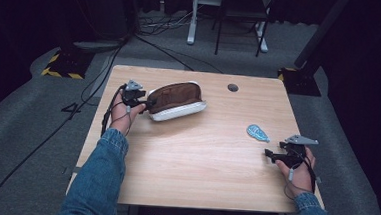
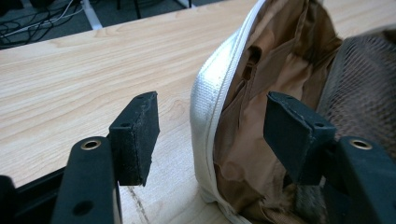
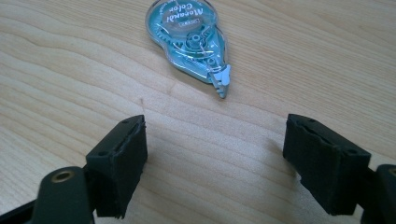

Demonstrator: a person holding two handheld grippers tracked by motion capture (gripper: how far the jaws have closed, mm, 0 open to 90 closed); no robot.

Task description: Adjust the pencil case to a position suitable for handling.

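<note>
A pouch (image 1: 175, 100) with a white shell and brown lining lies unzipped at the table's back left. My left gripper (image 1: 145, 103) is at its left end. In the left gripper view the open left gripper (image 2: 212, 112) straddles the pouch's white zipper edge (image 2: 205, 107): one jaw is over the wood outside and the other is inside against the brown lining (image 2: 243, 140), and neither pad presses. A teal correction-tape dispenser (image 1: 257, 132) lies flat at the right. My right gripper (image 1: 268, 153) rests just short of it, open with bare wood between its jaws (image 3: 215, 140), and the dispenser (image 3: 190, 39) is ahead.
The wooden table (image 1: 190, 157) has a round cable hole (image 1: 233, 87) near its back edge. Beyond it, cables trail over the grey floor (image 1: 158, 25), and a desk frame with a chair (image 1: 234, 20) stands behind. Stand bases marked yellow and black (image 1: 61, 64) flank the table.
</note>
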